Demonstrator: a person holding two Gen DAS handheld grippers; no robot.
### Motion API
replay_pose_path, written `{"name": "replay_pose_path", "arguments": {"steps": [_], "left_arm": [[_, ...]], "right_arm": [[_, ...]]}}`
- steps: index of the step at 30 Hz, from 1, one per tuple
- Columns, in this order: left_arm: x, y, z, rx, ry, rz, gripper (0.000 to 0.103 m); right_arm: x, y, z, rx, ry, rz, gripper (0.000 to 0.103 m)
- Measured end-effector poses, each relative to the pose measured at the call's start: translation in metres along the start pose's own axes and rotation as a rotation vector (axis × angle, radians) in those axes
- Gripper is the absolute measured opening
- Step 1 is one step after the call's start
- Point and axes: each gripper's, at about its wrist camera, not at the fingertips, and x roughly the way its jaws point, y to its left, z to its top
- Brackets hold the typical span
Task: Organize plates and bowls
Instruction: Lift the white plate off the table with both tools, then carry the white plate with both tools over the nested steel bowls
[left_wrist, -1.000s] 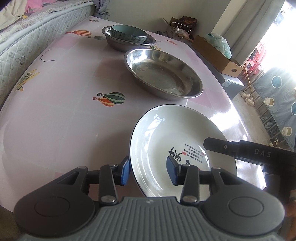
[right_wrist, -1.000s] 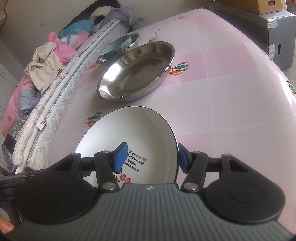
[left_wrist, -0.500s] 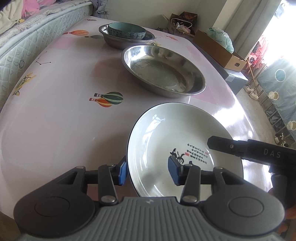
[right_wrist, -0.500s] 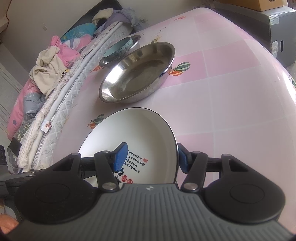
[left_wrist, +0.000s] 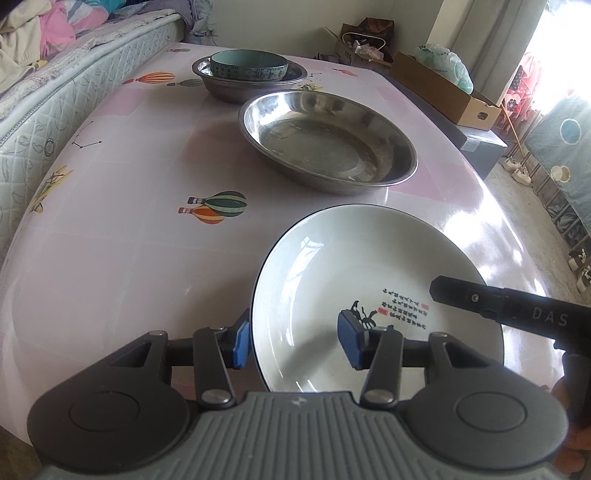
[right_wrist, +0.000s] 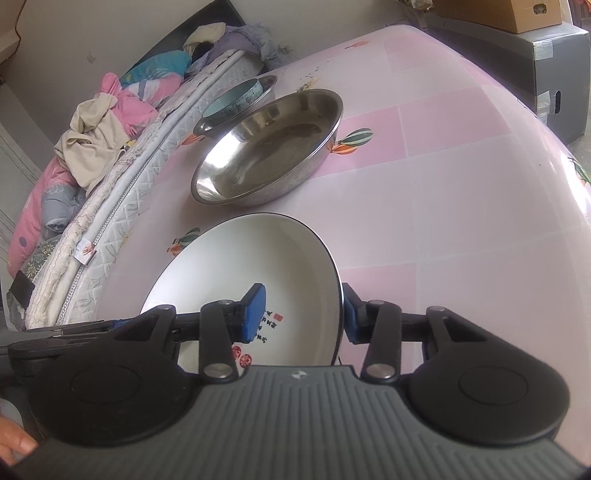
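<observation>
A round white glazed ceramic plate (left_wrist: 354, 295), dark-rimmed and printed with calligraphy, lies at the near edge of the pink patterned desk (left_wrist: 122, 236). Its rim is straddled by both tools: the left hand-held gripper (left_wrist: 295, 341) stands spread, and the right hand-held gripper (right_wrist: 302, 314) is closing, not visibly pinching. The plate is judged stiff, slippery, breakable and best taken at opposite rims.

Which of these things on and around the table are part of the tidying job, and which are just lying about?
Part of the job:
white plate
large steel dish
far steel dish
teal bowl, sitting in the far steel dish

Just lying about:
mattress
heap of clothes
cardboard box
shoes
</observation>
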Motion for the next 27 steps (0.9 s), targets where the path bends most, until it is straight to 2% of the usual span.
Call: {"name": "replay_pose_path", "arguments": {"steps": [4, 27], "left_arm": [[0.0008, -0.0012, 0.002, -0.003, 0.001, 0.008, 0.048], [0.0036, -0.0035, 0.0064, -0.008, 0.006, 0.011, 0.05]], "right_arm": [[0.0, -0.0013, -0.0009, -0.012, -0.005, -0.015, 0.029], [0.0044, 0.0017, 0.0031, -0.024, 0.003, -0.042, 0.029]]}}
